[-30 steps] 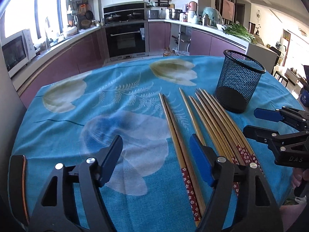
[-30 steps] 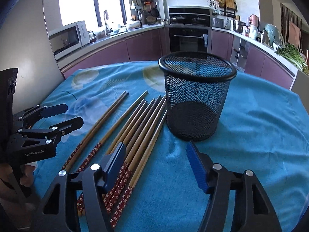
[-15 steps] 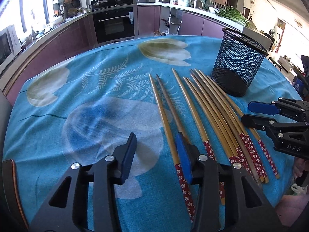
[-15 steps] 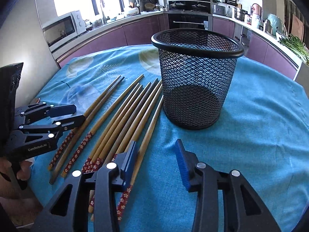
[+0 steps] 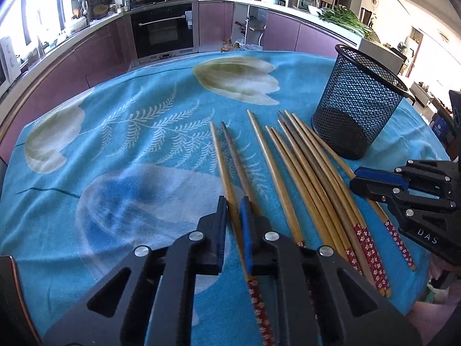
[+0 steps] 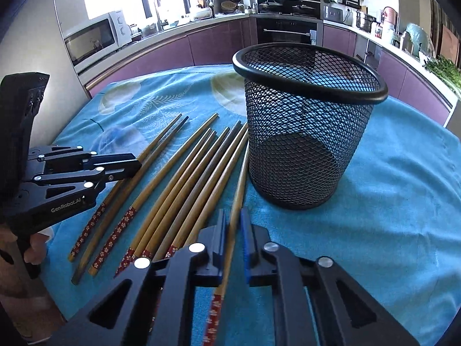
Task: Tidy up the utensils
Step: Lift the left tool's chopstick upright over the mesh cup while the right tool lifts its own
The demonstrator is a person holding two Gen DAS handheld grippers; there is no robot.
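Observation:
Several bamboo chopsticks with red flowered ends lie side by side on a blue flowered cloth, left of a black mesh cup. My left gripper is shut on the leftmost chopstick, which still rests on the cloth. My right gripper is shut on the rightmost chopstick, the one nearest the mesh cup. Each gripper shows in the other's view: the right gripper at the right edge, the left gripper at the left over the chopsticks.
The cup stands upright and holds nothing. The cloth spreads flat to the right of the cup. A person's hand holds the left tool. Purple kitchen cabinets, an oven and a microwave stand beyond the table.
Both grippers went from wide open to shut. The left one moved forward and down over the leftmost chopstick. The right one stayed in place and closed on the rightmost chopstick.

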